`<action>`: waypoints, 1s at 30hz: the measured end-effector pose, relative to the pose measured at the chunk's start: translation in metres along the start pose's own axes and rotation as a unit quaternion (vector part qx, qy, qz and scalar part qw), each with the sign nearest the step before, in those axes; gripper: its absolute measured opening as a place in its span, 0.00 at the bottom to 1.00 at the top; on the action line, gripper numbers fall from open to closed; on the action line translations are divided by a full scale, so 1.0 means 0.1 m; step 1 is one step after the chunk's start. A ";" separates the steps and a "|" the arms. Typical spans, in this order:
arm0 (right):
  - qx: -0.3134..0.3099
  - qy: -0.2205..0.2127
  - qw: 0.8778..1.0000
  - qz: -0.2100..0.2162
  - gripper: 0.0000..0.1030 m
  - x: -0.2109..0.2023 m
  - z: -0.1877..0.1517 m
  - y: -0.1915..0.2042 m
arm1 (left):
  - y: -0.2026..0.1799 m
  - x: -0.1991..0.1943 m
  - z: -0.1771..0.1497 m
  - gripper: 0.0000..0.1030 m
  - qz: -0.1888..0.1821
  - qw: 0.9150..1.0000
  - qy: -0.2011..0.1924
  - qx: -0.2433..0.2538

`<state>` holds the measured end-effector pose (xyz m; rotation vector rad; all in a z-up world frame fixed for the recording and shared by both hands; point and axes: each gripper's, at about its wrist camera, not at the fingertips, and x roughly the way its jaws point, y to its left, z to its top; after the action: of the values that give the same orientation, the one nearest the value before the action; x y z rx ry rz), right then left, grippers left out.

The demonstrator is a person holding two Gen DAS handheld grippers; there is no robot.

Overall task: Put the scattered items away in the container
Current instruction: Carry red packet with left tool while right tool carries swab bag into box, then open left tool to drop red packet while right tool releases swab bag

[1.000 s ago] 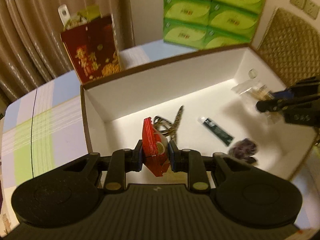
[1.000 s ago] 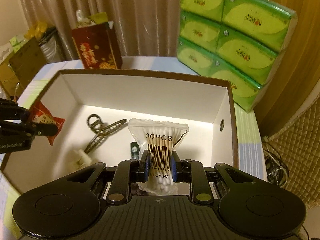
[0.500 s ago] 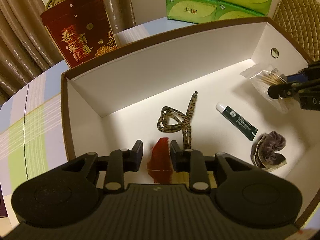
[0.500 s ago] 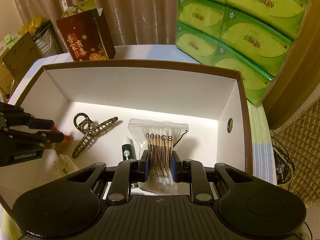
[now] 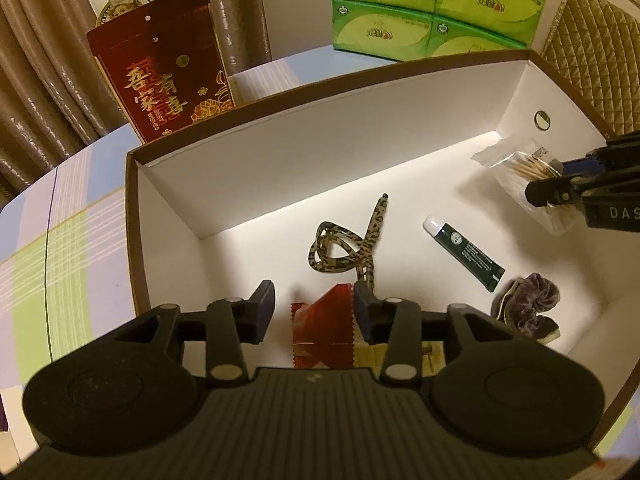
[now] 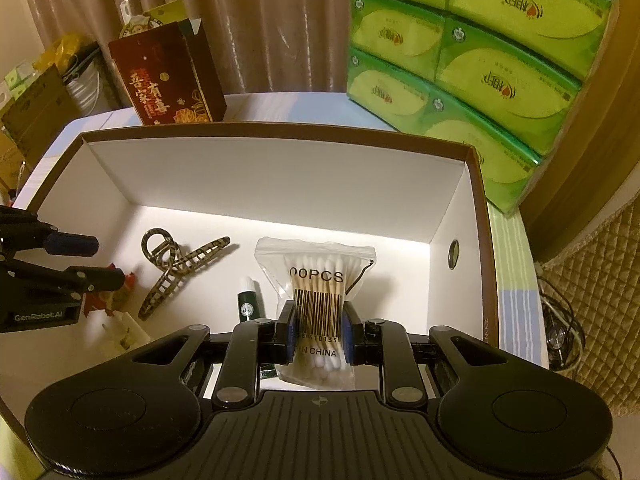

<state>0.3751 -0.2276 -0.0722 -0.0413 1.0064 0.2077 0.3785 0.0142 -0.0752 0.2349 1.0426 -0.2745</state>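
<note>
A white box with a brown rim (image 5: 132, 220) (image 6: 260, 176) fills both views. My left gripper (image 5: 312, 310) (image 6: 104, 261) hangs low at the box's left end with its jaws opening. A red packet (image 5: 320, 328) (image 6: 100, 300) lies on the box floor between them, and the pads do not press on it. My right gripper (image 6: 319, 332) (image 5: 560, 188) is shut on a clear bag of cotton swabs (image 6: 316, 276) (image 5: 520, 168), held upright over the right end of the box.
On the box floor lie a leopard-print hair claw (image 5: 348, 244) (image 6: 180, 272), a dark green tube (image 5: 464, 252) (image 6: 248, 304), a purple scrunchie (image 5: 528, 308) and a small cream item (image 6: 124, 332). Behind the box stand a red gift bag (image 5: 168, 68) and green tissue packs (image 6: 472, 60).
My left gripper sank into the box and its jaws parted, letting go of the red packet, which dropped to the floor. The right gripper kept its hold on the swab bag.
</note>
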 end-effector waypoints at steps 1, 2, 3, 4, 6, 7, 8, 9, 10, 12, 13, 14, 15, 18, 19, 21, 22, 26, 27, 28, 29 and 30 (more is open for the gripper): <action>-0.003 -0.001 1.000 0.004 0.20 -0.01 0.00 0.00 | 0.00 -0.01 0.00 0.40 0.000 1.000 -0.002 -0.001; -0.005 -0.002 1.000 0.006 0.30 -0.02 0.00 0.01 | 0.00 -0.03 0.01 0.43 0.000 1.000 -0.004 -0.002; -0.007 -0.005 1.000 0.007 0.50 -0.03 -0.01 0.02 | 0.00 -0.05 0.01 0.46 -0.001 1.000 -0.007 -0.003; -0.011 -0.012 1.000 0.008 0.61 -0.06 -0.01 0.03 | 0.00 -0.07 0.02 0.47 -0.002 1.000 -0.011 -0.005; -0.020 -0.025 0.999 0.014 0.72 -0.11 -0.03 0.04 | -0.01 -0.12 0.04 0.61 -0.001 1.000 -0.020 -0.008; -0.022 -0.026 0.999 0.019 0.73 -0.13 -0.03 0.05 | -0.02 -0.15 0.05 0.63 0.001 1.000 -0.026 -0.009; -0.024 -0.028 0.999 0.023 0.73 -0.15 -0.03 0.06 | -0.03 -0.18 0.06 0.64 0.002 0.999 -0.030 -0.009; -0.025 -0.030 0.999 0.025 0.76 -0.17 -0.04 0.07 | -0.03 -0.20 0.06 0.66 0.002 0.999 -0.033 -0.010; -0.028 -0.033 0.999 0.023 0.77 -0.19 -0.05 0.08 | -0.03 -0.21 0.07 0.68 0.002 0.999 -0.035 -0.012; -0.034 -0.038 0.999 0.018 0.80 -0.22 -0.06 0.10 | -0.03 -0.25 0.08 0.70 0.001 0.999 -0.038 -0.015; -0.036 -0.039 0.998 0.017 0.80 -0.24 -0.08 0.10 | -0.03 -0.27 0.08 0.70 0.001 0.999 -0.039 -0.016; -0.037 -0.038 0.998 0.016 0.81 -0.25 -0.09 0.10 | -0.03 -0.29 0.07 0.71 0.001 0.999 -0.039 -0.018; -0.037 -0.037 0.999 0.017 0.82 -0.26 -0.10 0.10 | -0.03 -0.31 0.07 0.71 0.001 0.999 -0.040 -0.020; -0.036 -0.038 0.998 0.018 0.83 -0.31 -0.14 0.10 | -0.04 -0.40 0.05 0.72 0.000 0.999 -0.044 -0.026; -0.036 -0.038 0.998 0.019 0.83 -0.33 -0.16 0.10 | -0.04 -0.44 0.04 0.73 -0.001 0.999 -0.047 -0.028; -0.039 -0.040 0.998 0.021 0.84 -0.37 -0.20 0.11 | -0.05 -0.51 0.02 0.78 -0.001 0.998 -0.050 -0.033; -0.041 -0.041 0.998 0.017 0.85 -0.40 -0.22 0.12 | -0.05 -0.55 0.00 0.78 -0.001 0.998 -0.053 -0.035; -0.039 -0.057 0.998 0.006 0.89 -0.54 -0.28 0.13 | -0.07 -0.70 -0.05 0.78 -0.002 0.997 -0.062 -0.043; -0.035 -0.062 0.997 0.007 0.90 -0.58 -0.30 0.13 | -0.07 -0.74 -0.06 0.78 -0.003 0.997 -0.064 -0.045; -0.031 -0.066 0.997 0.008 0.90 -0.62 -0.31 0.12 | -0.08 -0.78 -0.08 0.78 -0.004 0.997 -0.065 -0.047; -0.027 -0.069 0.997 0.010 0.90 -0.65 -0.32 0.12 | -0.09 -0.82 -0.09 0.78 -0.002 0.997 -0.065 -0.050; -0.024 -0.073 0.997 0.011 0.91 -0.69 -0.33 0.12 | -0.10 -0.86 -0.11 0.78 -0.001 0.996 -0.066 -0.052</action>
<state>0.3094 -0.2310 -0.0313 -0.0583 0.8574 0.2506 0.3258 0.0181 -0.0062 0.1204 0.9238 -0.2344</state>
